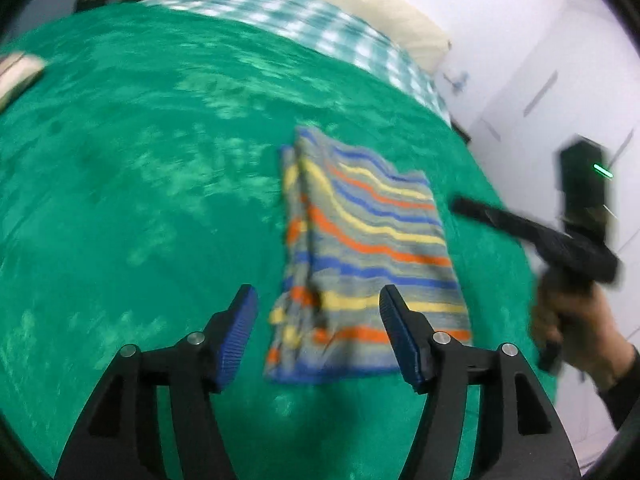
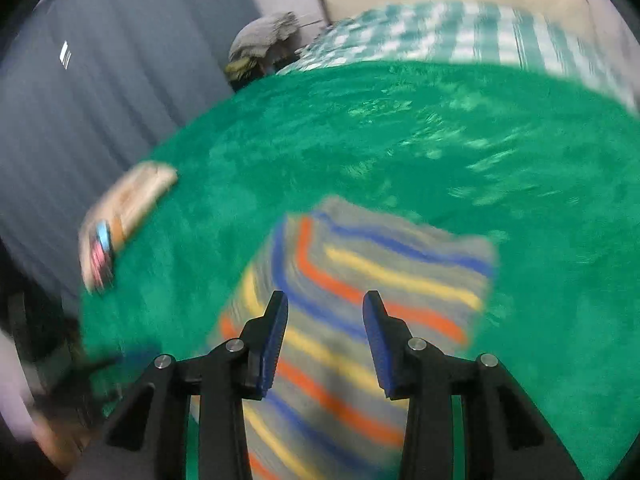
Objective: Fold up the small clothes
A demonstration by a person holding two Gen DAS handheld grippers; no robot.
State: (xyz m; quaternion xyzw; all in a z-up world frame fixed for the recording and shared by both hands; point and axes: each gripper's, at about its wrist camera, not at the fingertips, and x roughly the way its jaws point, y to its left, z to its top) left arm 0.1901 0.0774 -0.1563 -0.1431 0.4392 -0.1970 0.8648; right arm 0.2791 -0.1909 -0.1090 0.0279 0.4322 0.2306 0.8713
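A folded striped garment (image 1: 360, 252), grey with blue, orange and yellow bands, lies flat on the green blanket (image 1: 140, 160). My left gripper (image 1: 318, 300) hovers over its near edge, open, nothing between the blue pads. In the left wrist view the right gripper (image 1: 500, 216) appears at the right edge, held by a hand (image 1: 576, 328), off the cloth's right side. In the right wrist view the right gripper (image 2: 326, 308) stands open above the same striped garment (image 2: 360, 300), with no cloth between its pads. Both views are blurred.
A folded pale cloth item (image 2: 124, 216) lies at the blanket's left edge, also seen as a pale cloth (image 1: 18, 74). A teal checked sheet (image 1: 304, 20) and a cream pillow (image 1: 360, 4) sit at the far end. Grey curtain (image 2: 92, 92) on the left; white wall (image 1: 540, 60) on the right.
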